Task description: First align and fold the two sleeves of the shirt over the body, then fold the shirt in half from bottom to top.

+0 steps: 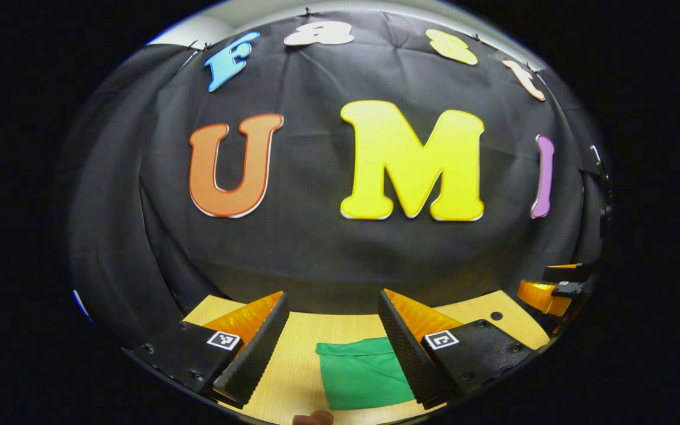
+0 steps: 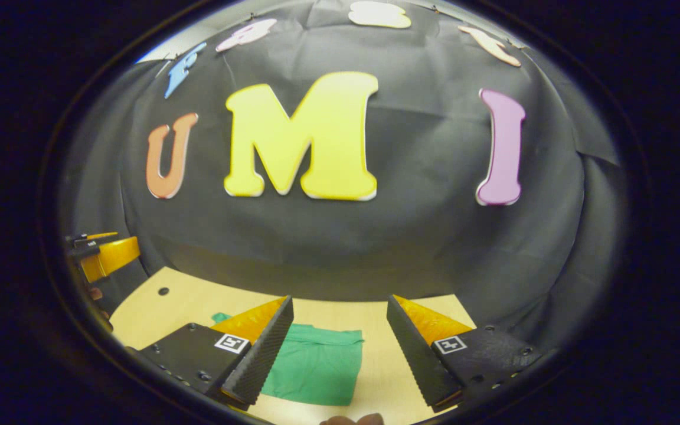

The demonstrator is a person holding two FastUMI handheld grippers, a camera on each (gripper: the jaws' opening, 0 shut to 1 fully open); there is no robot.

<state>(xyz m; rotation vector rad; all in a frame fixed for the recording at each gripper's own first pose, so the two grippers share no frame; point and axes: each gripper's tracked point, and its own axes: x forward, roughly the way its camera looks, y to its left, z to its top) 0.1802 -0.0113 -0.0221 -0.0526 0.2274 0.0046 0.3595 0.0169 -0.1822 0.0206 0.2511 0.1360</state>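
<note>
A green shirt (image 1: 360,373) lies folded into a small rectangle on the light wooden table (image 1: 293,354). In the left gripper view my left gripper (image 1: 332,304) hangs open above it, the cloth showing between and partly behind its right finger. In the right gripper view the same shirt (image 2: 316,366) lies below my right gripper (image 2: 340,307), which is also open and holds nothing; its left finger covers the shirt's left part. Each gripper is raised off the cloth. The other gripper (image 1: 552,289) shows at the right edge of the left gripper view, and at the left edge (image 2: 101,255) of the right gripper view.
The black cloth wall (image 1: 328,248) closes the table's far side. A small dark hole marks the table top (image 2: 163,291) near its far left corner. A fingertip (image 1: 313,418) shows at the bottom edge.
</note>
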